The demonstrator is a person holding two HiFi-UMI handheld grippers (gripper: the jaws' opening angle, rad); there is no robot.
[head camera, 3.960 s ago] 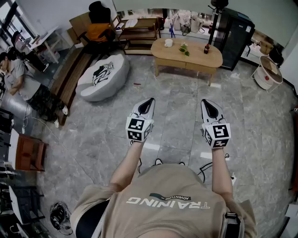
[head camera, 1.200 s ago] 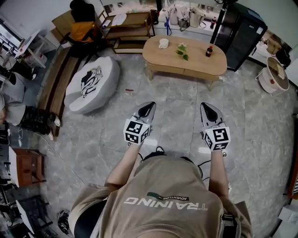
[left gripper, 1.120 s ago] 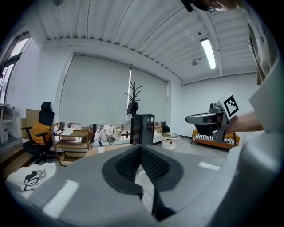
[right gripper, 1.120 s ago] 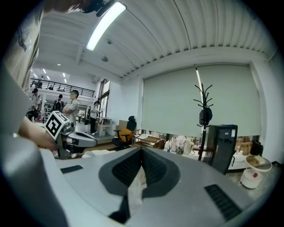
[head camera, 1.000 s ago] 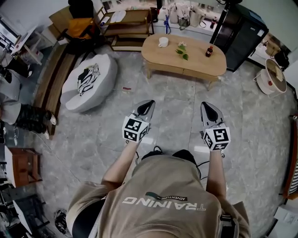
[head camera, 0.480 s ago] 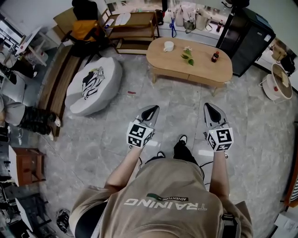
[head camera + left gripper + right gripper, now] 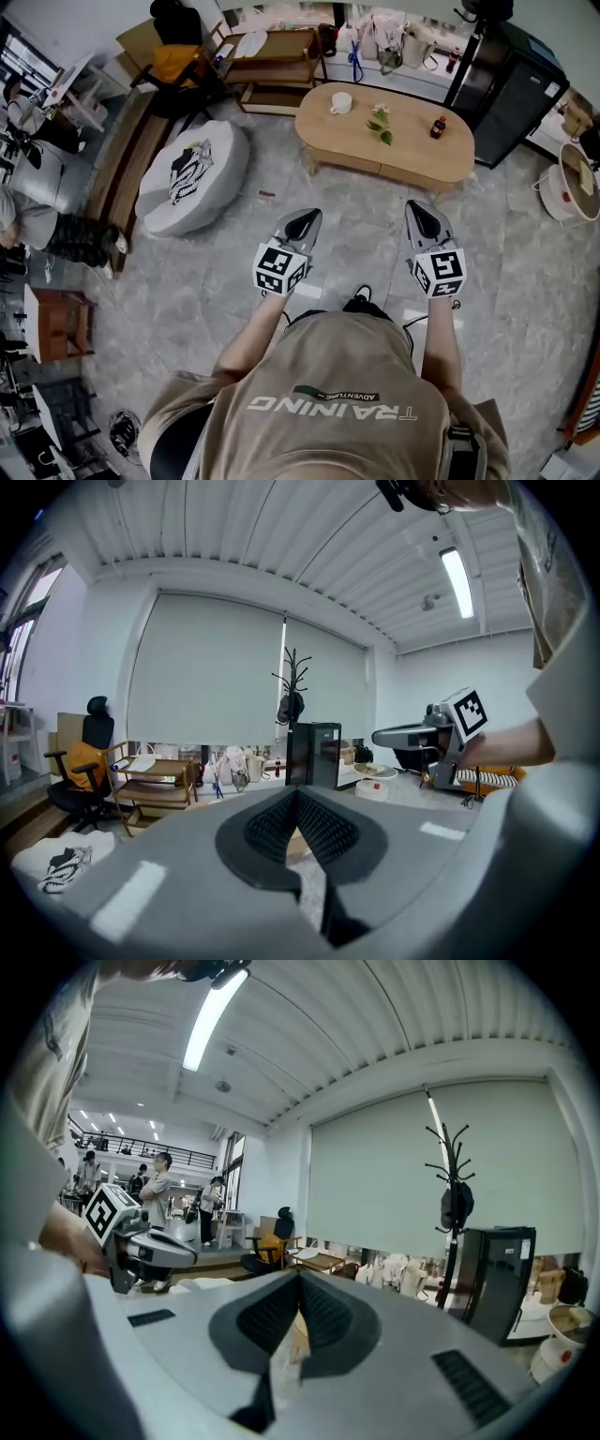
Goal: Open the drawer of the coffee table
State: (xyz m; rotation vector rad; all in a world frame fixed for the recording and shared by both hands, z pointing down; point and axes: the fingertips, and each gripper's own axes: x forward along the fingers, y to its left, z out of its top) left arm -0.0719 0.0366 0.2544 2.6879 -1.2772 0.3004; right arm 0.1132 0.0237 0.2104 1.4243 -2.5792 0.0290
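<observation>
The oval wooden coffee table [image 7: 412,155] stands on the tiled floor ahead of me, its drawer fronts [image 7: 375,167] flush with the near side. On top sit a white cup [image 7: 339,102], a green sprig [image 7: 380,122] and a small dark bottle [image 7: 437,127]. My left gripper [image 7: 305,225] and right gripper [image 7: 422,217] are held side by side at waist height, well short of the table. Both point toward it, with the jaws shut and nothing between them. The left gripper [image 7: 298,803] and the right gripper [image 7: 298,1283] show their pads pressed together in their own views.
A grey round pouf [image 7: 192,173] lies to the left of my path. A long wooden bench [image 7: 122,159] runs beyond the pouf. Behind the table stand a low wooden shelf [image 7: 272,66] and a black cabinet [image 7: 516,84]. A white basket [image 7: 579,183] sits at far right.
Both grippers have travelled forward with the person's steps toward the coffee table, and the view has shifted slightly. The jaws stayed shut throughout.
</observation>
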